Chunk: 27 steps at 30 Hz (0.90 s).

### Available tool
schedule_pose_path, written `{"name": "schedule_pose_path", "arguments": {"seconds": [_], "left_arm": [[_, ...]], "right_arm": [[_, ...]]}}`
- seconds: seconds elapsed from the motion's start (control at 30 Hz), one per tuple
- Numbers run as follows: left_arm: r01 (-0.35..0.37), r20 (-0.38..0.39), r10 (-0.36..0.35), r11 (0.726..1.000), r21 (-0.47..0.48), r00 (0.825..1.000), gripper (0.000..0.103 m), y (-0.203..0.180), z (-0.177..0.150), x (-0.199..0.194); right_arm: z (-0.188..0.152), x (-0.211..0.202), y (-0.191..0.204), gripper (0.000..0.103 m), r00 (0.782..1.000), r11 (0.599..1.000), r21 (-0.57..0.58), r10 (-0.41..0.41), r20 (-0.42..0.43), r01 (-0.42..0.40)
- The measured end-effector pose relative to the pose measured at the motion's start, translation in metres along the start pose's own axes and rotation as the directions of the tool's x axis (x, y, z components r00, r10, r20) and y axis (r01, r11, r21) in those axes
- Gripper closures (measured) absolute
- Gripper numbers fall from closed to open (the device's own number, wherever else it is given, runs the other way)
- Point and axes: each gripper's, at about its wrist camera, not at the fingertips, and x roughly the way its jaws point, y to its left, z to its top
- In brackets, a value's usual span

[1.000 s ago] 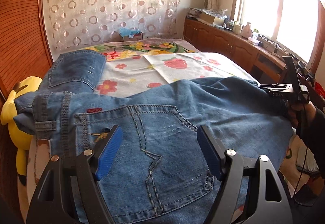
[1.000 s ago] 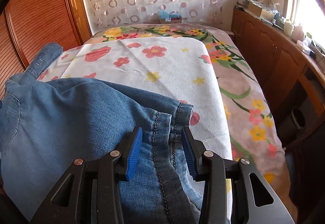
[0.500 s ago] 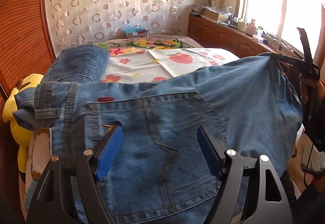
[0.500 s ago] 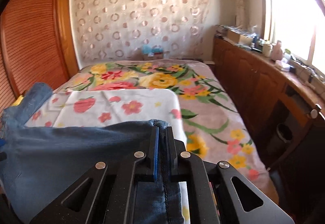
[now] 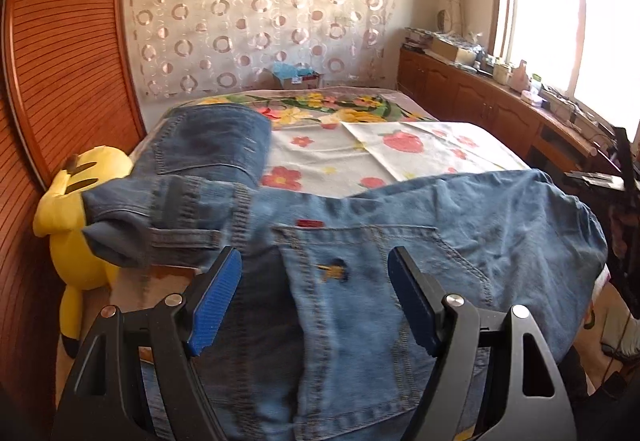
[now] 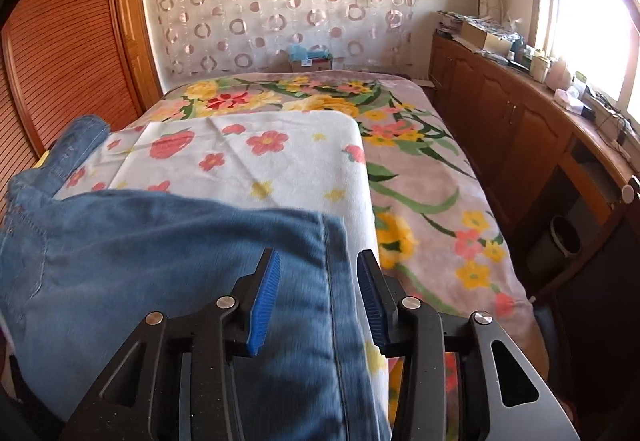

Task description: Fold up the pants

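Note:
Blue jeans [image 5: 460, 225] lie across the near end of the bed, back pocket up, with one part folded back at the left [image 5: 212, 145]. My left gripper [image 5: 316, 305] is open over the waistband and pocket area, touching nothing I can see. My right gripper [image 6: 318, 293] is open, its blue pads [image 6: 264, 297] on either side of the jeans' side seam and edge [image 6: 328, 273] without pinching it. The right gripper also shows at the right edge of the left wrist view [image 5: 616, 177].
The bed carries a white flowered towel [image 6: 256, 153] over a floral blanket [image 6: 424, 177]. A yellow plush toy [image 5: 76, 217] sits at the bed's left side by the wooden wardrobe. Wooden cabinets [image 6: 520, 137] with clutter run under the window on the right.
The right gripper, shut on the jeans' edge and holding it raised half a second ago, has opened and the cloth has dropped back onto the bed. The left gripper stayed open.

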Motion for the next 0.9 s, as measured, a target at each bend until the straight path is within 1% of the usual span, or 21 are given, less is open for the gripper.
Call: {"name": "schedule_pose_path", "arguments": {"seconds": [0.03,0.1,0.17,0.27,0.3,0.33,0.37,0.43,0.47,0.5,0.53,0.57,0.6,0.67,0.73,0.8,0.9], "left_arm": [[-0.014,0.002,0.014,1.000,-0.005,1.000,0.026,0.007,0.002,-0.001],[-0.054,0.008,0.054,0.998,-0.015,0.998,0.026,0.022,0.007,-0.002],[-0.079,0.004,0.080,0.997,-0.026,0.997,0.026,0.035,0.012,0.001],[-0.111,-0.025,0.110,0.993,-0.042,0.994,0.026,0.057,0.021,0.013],[-0.114,-0.038,0.112,0.993,-0.045,0.993,0.028,0.062,0.024,0.018],[-0.115,-0.052,0.113,0.992,-0.050,0.992,0.030,0.068,0.026,0.024],[-0.116,-0.061,0.113,0.992,-0.052,0.992,0.036,0.072,0.027,0.029],[-0.126,-0.099,0.120,0.990,-0.057,0.988,0.043,0.080,0.029,0.042],[-0.128,-0.111,0.120,0.990,-0.062,0.987,0.049,0.083,0.029,0.047],[-0.109,-0.119,0.100,0.992,-0.071,0.988,0.060,0.085,0.028,0.051],[-0.090,-0.119,0.081,0.993,-0.075,0.990,0.064,0.085,0.025,0.051],[-0.092,-0.114,0.083,0.993,-0.070,0.990,0.070,0.084,0.025,0.051],[-0.095,-0.106,0.088,0.994,-0.058,0.990,0.083,0.083,0.024,0.050],[-0.099,-0.080,0.093,0.993,-0.070,0.992,0.087,0.084,0.025,0.044],[-0.137,-0.053,0.133,0.987,-0.086,0.990,0.088,0.088,0.029,0.037],[-0.169,-0.051,0.165,0.981,-0.097,0.985,0.088,0.094,0.032,0.034],[-0.140,-0.072,0.133,0.984,-0.107,0.989,0.085,0.095,0.032,0.034]], "right_arm": [[0.003,-0.008,-0.003,0.061,1.000,1.000,-0.006,0.002,-0.002,-0.002],[-0.004,-0.018,-0.005,0.061,1.000,1.000,-0.013,0.002,-0.001,-0.002],[-0.009,-0.028,-0.007,0.060,1.000,1.000,-0.009,0.013,0.001,-0.013],[-0.018,-0.035,-0.011,0.058,1.000,1.000,0.000,0.019,0.000,-0.019],[-0.020,-0.038,-0.012,0.058,1.000,1.000,0.005,0.019,-0.003,-0.019],[-0.021,-0.038,-0.012,0.058,1.000,1.000,0.009,0.019,-0.007,-0.019],[-0.023,-0.039,-0.012,0.057,1.000,1.000,0.010,0.016,-0.012,-0.016],[-0.027,-0.039,-0.014,0.057,1.000,1.000,0.017,0.017,-0.017,-0.016],[-0.027,-0.042,-0.013,0.057,1.000,1.000,0.025,0.019,-0.019,-0.018],[-0.028,-0.042,-0.015,0.057,1.000,0.999,0.034,0.024,-0.020,-0.023],[-0.027,-0.043,-0.013,0.057,0.999,0.999,0.042,0.028,-0.020,-0.027],[-0.027,-0.043,-0.014,0.057,0.999,0.998,0.047,0.032,-0.020,-0.031],[-0.028,-0.044,-0.015,0.057,0.999,0.998,0.051,0.034,-0.021,-0.033],[-0.029,-0.046,-0.016,0.057,0.999,0.998,0.058,0.038,-0.020,-0.037],[-0.031,-0.045,-0.017,0.057,0.999,0.997,0.066,0.040,-0.019,-0.039],[-0.033,-0.047,-0.018,0.057,0.999,0.996,0.074,0.045,-0.016,-0.043],[-0.036,-0.048,-0.018,0.057,0.999,0.995,0.087,0.047,-0.015,-0.046]]}}
